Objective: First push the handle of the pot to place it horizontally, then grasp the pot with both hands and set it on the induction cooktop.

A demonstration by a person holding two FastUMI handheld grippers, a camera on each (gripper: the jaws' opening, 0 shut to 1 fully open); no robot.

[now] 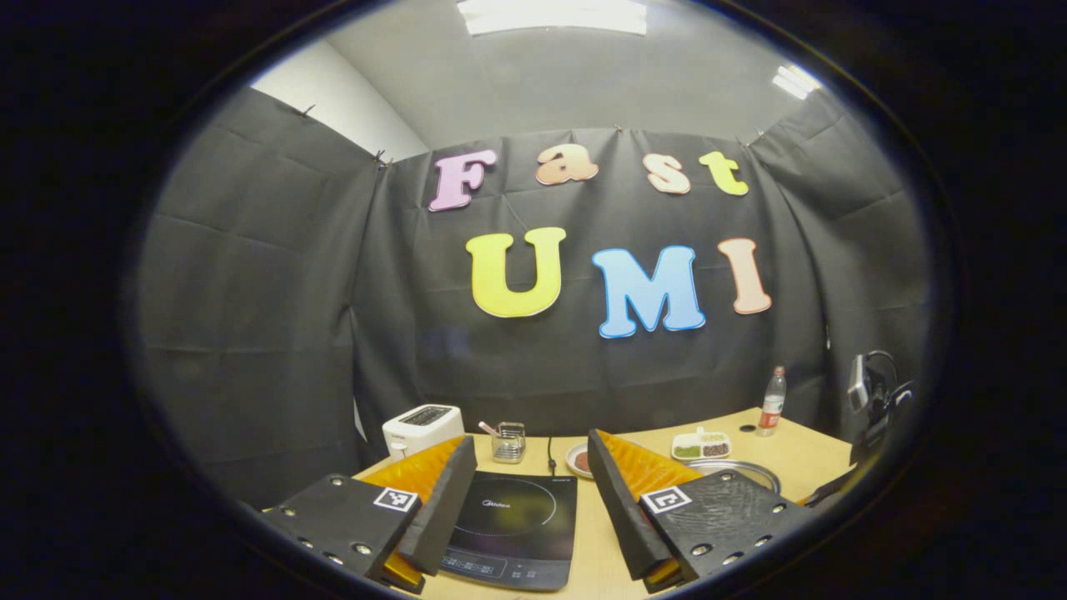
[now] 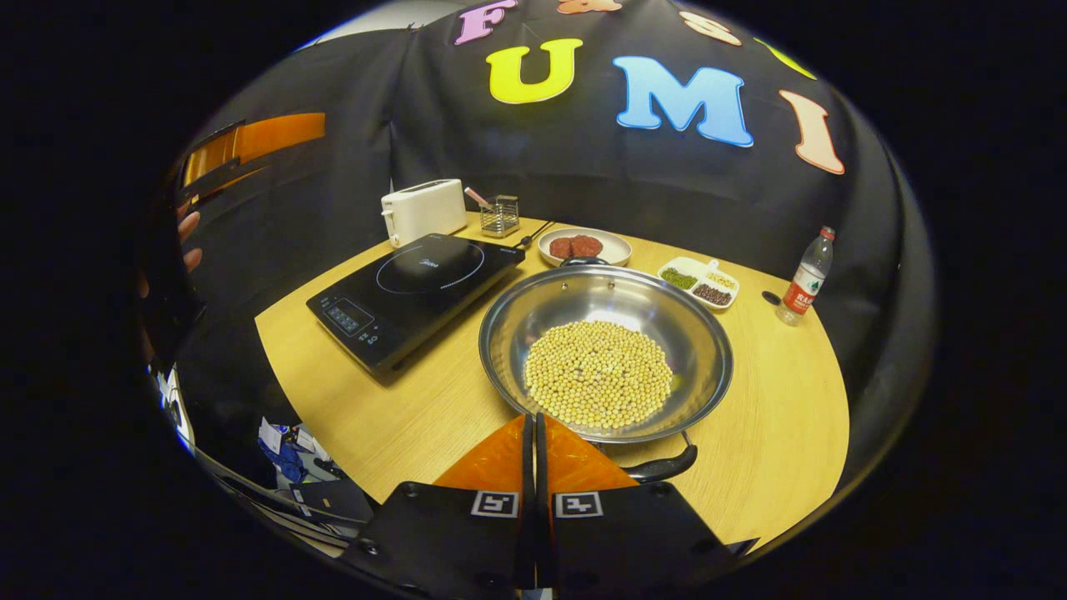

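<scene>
Hovering at the near rim of the pot (image 2: 606, 350), the right gripper (image 2: 533, 429) has its fingers pressed together with nothing between them, tips at 6 o'clock on the rim, just beside the near handle (image 2: 663, 468). That handle is a dark loop lying low at about 5 o'clock of the pot. Closed fingers make a stiff blunt pusher, so I read this as the handle-push step, either about to start or mid-way; contact with the handle can't be confirmed from here.

The pot is a wide steel pan with a layer of soybeans (image 2: 598, 375), sitting on the wooden table (image 2: 775, 392) just beside the induction cooktop (image 2: 417, 287), which lies at its 10 o'clock. The far handle (image 2: 583, 262) peeks over the rim at 12 o'clock.

The left gripper (image 1: 525, 467) is spread wide, held well above the table with the cooktop framed between its fingers, likely parked and pre-opened for the two-handed lift.

Clutter behind: toaster (image 2: 423, 210), wire basket (image 2: 500, 215), plate of red pieces (image 2: 583, 247), divided dish of beans (image 2: 698, 282), water bottle (image 2: 804, 282) at 2 o'clock.

Risks: loose beans shift if the pan tips, so the lift needs both sides level. The travel to the cooktop is short.
</scene>
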